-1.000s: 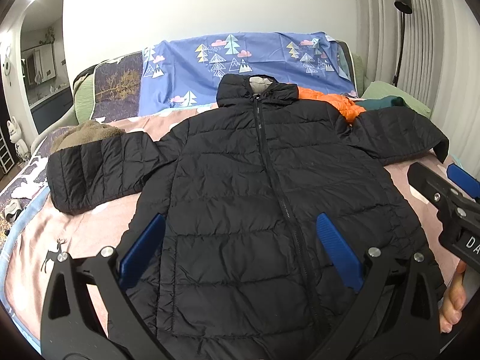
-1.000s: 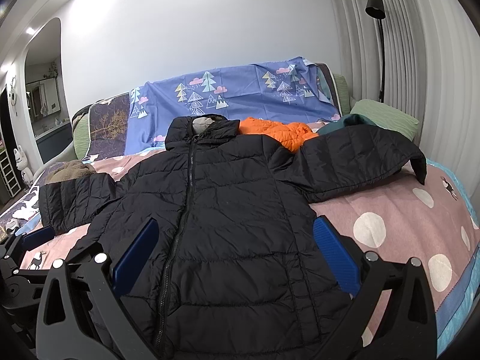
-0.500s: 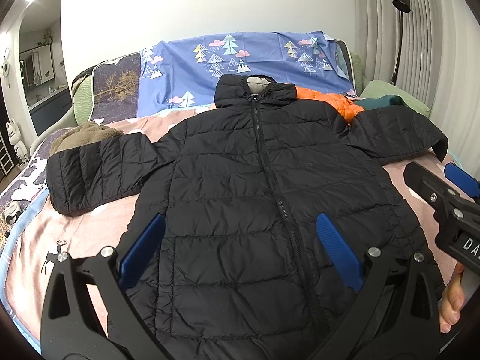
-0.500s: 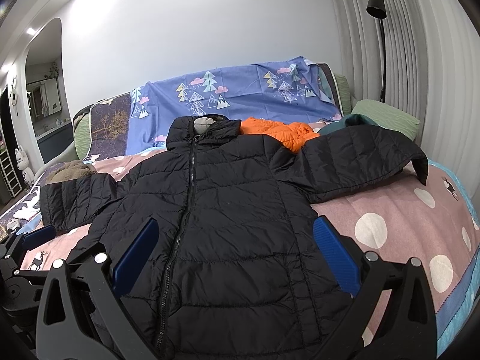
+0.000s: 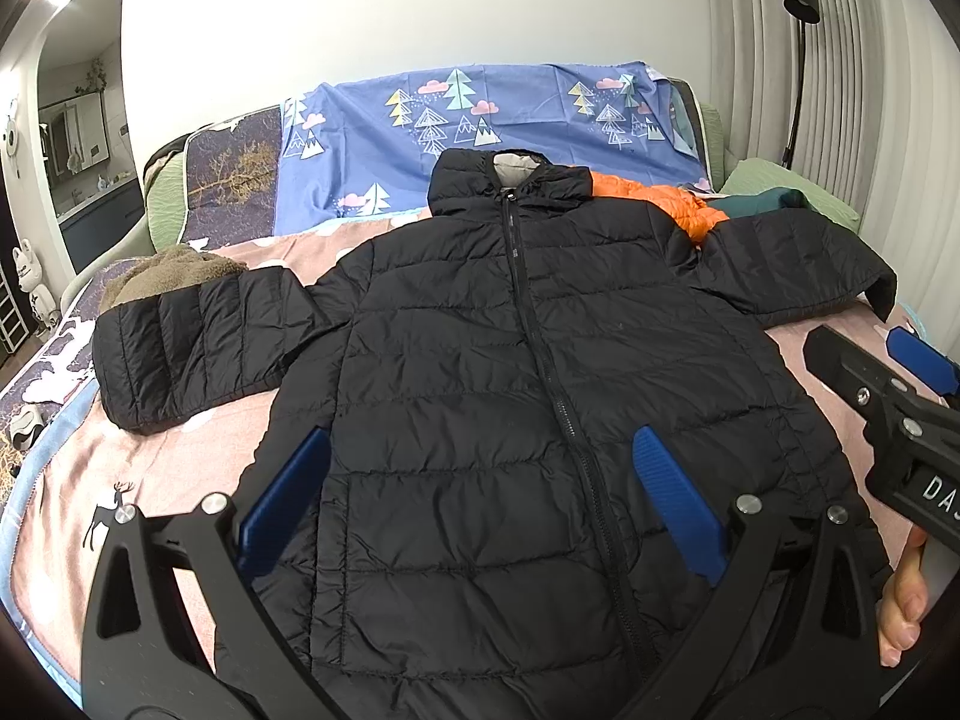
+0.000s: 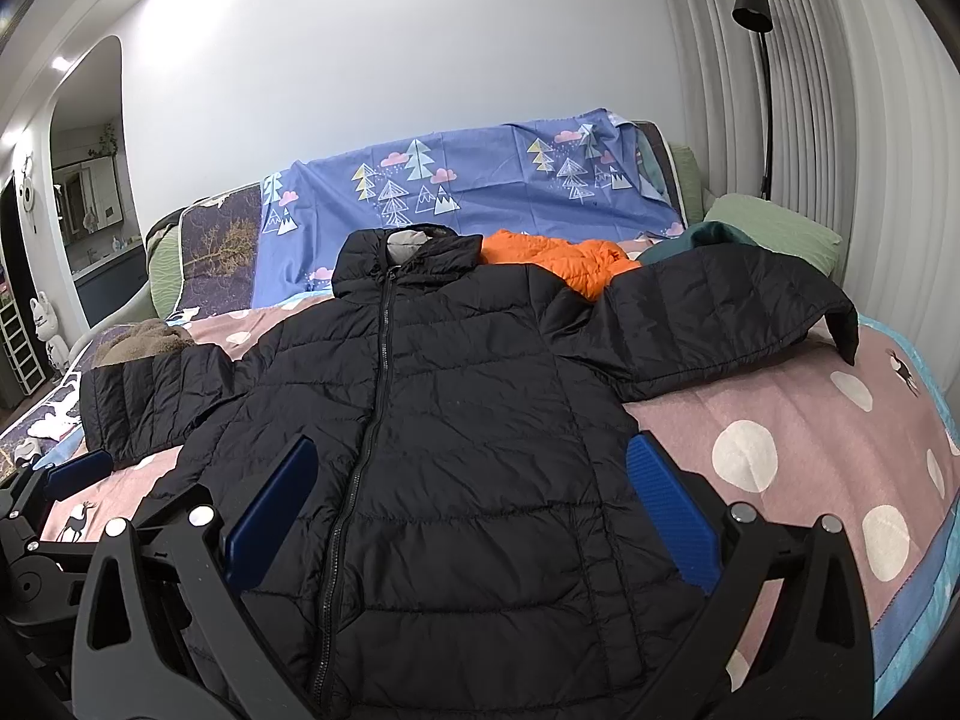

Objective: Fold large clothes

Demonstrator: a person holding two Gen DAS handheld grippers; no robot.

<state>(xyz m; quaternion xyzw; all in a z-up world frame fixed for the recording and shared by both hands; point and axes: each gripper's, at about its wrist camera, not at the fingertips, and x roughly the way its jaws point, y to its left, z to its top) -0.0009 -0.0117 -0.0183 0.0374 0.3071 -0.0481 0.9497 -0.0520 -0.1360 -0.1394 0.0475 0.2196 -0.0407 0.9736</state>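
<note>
A black quilted puffer jacket (image 5: pixel 510 372) lies flat and zipped on the bed, front up, hood toward the headboard, both sleeves spread out sideways. It also shows in the right wrist view (image 6: pixel 456 420). My left gripper (image 5: pixel 480 480) is open and empty, hovering above the jacket's lower hem. My right gripper (image 6: pixel 468 498) is open and empty, also above the lower hem, further right. The right gripper's black body shows at the right edge of the left wrist view (image 5: pixel 888 414).
The bed has a pink dotted blanket (image 6: pixel 780 420). An orange jacket (image 6: pixel 558 261) and a dark green garment (image 6: pixel 708 237) lie behind the right sleeve. A brown fleece item (image 5: pixel 168 267) lies by the left sleeve. A blue tree-print sheet (image 5: pixel 480 114) covers the headboard. A floor lamp (image 6: pixel 756 48) stands at the right.
Both views have shifted only slightly. The jacket lies as before and both grippers stay open.
</note>
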